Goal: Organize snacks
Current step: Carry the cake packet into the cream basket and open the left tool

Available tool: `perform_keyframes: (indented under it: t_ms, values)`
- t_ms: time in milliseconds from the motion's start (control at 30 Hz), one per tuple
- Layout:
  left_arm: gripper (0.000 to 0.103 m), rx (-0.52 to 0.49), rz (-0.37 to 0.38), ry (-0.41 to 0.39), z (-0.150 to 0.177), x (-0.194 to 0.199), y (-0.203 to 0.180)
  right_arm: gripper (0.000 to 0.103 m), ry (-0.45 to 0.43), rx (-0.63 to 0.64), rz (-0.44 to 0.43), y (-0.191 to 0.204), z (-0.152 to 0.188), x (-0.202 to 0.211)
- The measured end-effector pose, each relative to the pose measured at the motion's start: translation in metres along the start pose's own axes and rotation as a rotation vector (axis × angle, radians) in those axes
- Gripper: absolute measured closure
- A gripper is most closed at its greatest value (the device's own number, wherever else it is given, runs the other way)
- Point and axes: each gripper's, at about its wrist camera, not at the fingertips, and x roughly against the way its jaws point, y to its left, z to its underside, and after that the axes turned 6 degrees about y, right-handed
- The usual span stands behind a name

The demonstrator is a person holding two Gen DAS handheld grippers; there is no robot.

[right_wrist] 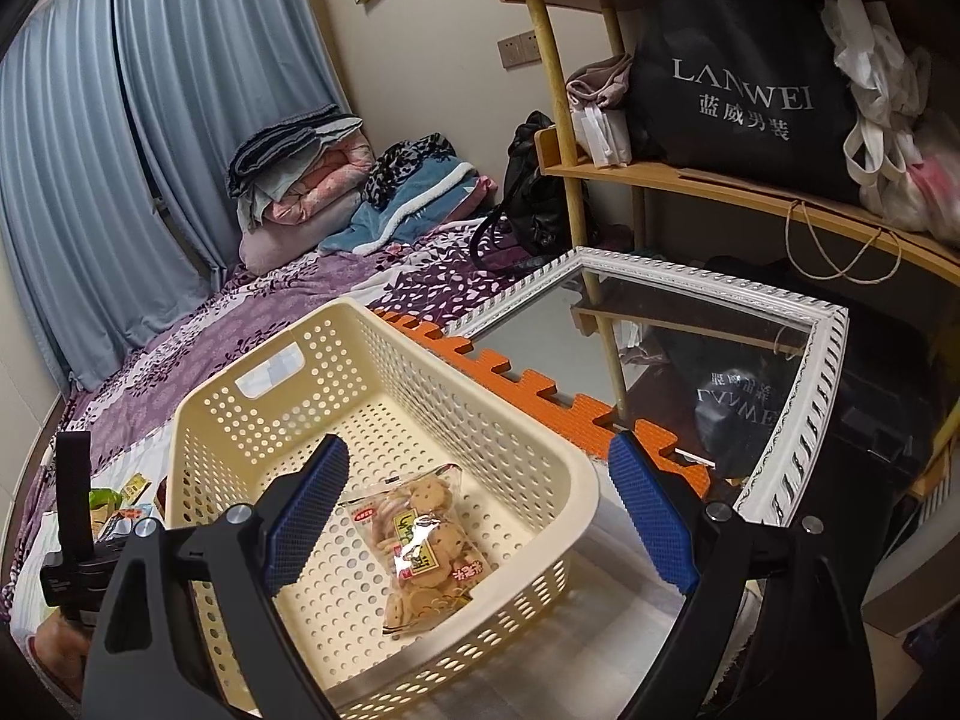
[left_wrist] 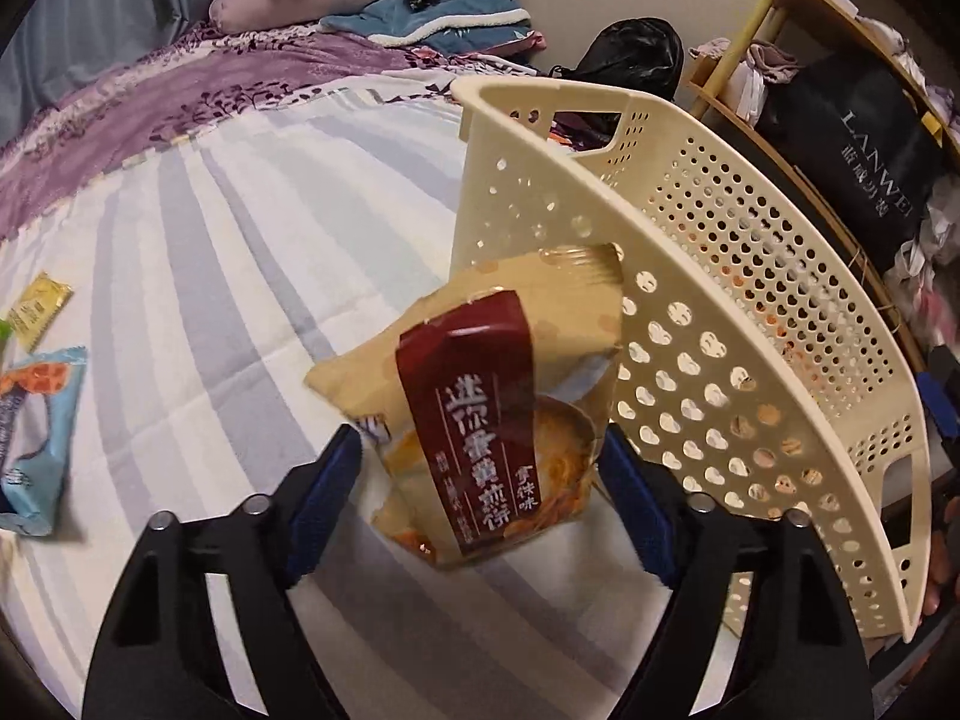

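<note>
Premises: a bedroom in a home. Evidence — a bed [right_wrist: 252, 324] with purple floral cover, folded blankets [right_wrist: 312, 180] piled at its head, blue curtains [right_wrist: 120, 150]. Wooden shelving [right_wrist: 708, 180] holds bags and clothing — domestic storage.

One basket [left_wrist: 708, 276]. Four snack packs in view: a tan one [left_wrist: 480, 414], a blue one [left_wrist: 33, 438], a yellow one [left_wrist: 39, 306], and one of biscuits [right_wrist: 420, 552].

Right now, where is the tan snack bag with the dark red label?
In the left wrist view, the tan snack bag sits between the open left claw pads on the striped bedsheet, outside the cream basket, against its perforated wall.
</note>
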Motion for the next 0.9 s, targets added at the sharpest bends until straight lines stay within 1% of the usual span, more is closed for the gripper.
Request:
perform_keyframes:
  t_ms: [33, 67, 133, 267, 400, 500, 567, 633, 733, 900]
  values:
    - [0.039, 0.009, 0.016, 0.007, 0.000, -0.002, 0.001, 0.015, 0.001, -0.002, 0.003, -0.001, 0.000, 0.000]
    - [0.039, 0.009, 0.011, 0.006, 0.001, -0.002, 0.000, 0.015, 0.001, -0.004, 0.006, -0.002, 0.000, 0.000]
    - [0.050, -0.030, -0.016, -0.006, 0.003, 0.003, -0.006, 0.015, 0.002, -0.011, 0.014, -0.006, -0.001, -0.001]
    - [0.051, -0.049, -0.045, -0.028, 0.003, 0.020, -0.010, 0.015, -0.002, -0.027, 0.020, -0.010, -0.002, -0.001]
    - [0.051, -0.018, -0.056, -0.069, 0.000, 0.050, -0.006, 0.015, -0.009, -0.023, 0.016, -0.009, -0.003, 0.000]
    - [0.051, -0.002, -0.051, -0.116, -0.005, 0.076, -0.008, 0.015, -0.017, -0.022, 0.012, -0.008, -0.004, 0.002]
    - [0.051, -0.010, -0.048, -0.151, -0.009, 0.092, -0.014, 0.015, -0.024, -0.026, 0.010, -0.009, -0.004, 0.004]
    - [0.051, -0.027, -0.029, -0.180, -0.013, 0.106, -0.024, 0.015, -0.028, -0.027, 0.009, -0.009, -0.005, 0.005]
    - [0.051, -0.068, 0.010, -0.201, -0.016, 0.118, -0.046, 0.015, -0.033, -0.029, 0.009, -0.009, -0.006, 0.009]
    - [0.051, -0.140, 0.090, -0.179, -0.012, 0.114, -0.088, 0.015, -0.038, -0.031, 0.008, -0.010, -0.005, 0.012]
